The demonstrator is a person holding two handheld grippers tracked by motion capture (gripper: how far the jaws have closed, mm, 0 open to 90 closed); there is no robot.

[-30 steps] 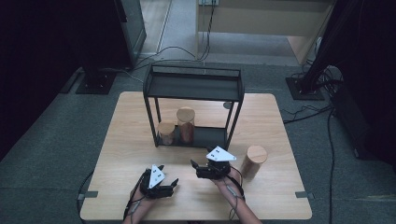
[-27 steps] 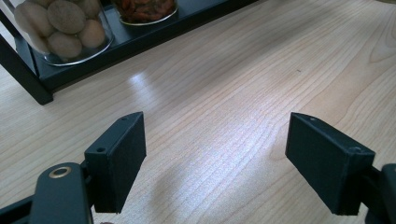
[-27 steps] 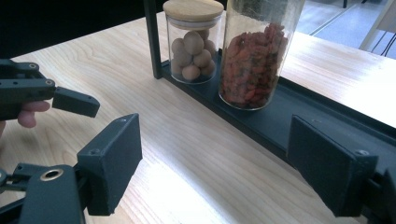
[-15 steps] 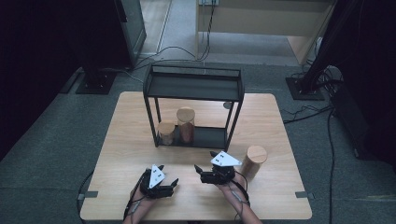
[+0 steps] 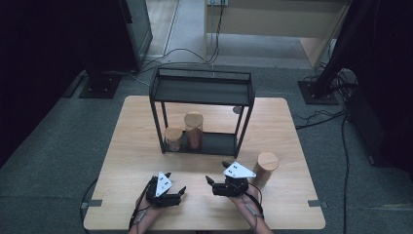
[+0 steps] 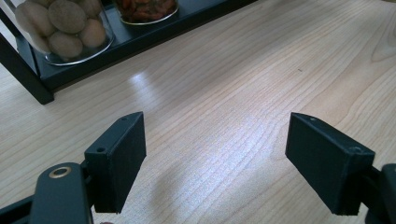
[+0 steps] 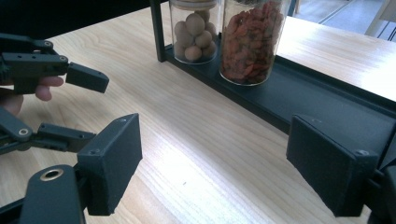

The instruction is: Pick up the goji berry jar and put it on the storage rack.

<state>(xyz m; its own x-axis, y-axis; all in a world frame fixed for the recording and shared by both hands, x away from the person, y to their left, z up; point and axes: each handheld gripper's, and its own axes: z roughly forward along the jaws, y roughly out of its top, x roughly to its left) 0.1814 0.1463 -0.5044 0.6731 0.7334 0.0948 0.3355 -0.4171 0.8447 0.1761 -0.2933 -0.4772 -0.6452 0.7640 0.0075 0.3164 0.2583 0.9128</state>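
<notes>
while both tools [image 5: 182,191] [image 5: 210,184] gape empty, rack [image 5: 202,91] holds nut jar [image 7: 194,30], red-berry jar [image 7: 250,39]

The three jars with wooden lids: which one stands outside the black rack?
The jar on the bare table beside the right gripper. The short jar and the tall jar stand on the rack's lower shelf.

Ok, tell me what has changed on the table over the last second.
The right hand-held gripper drew back from beside the jar on the table toward the person and the near edge, jaws open and empty. The left hand-held gripper, that jar and the two jars in the black rack stayed put.
</notes>
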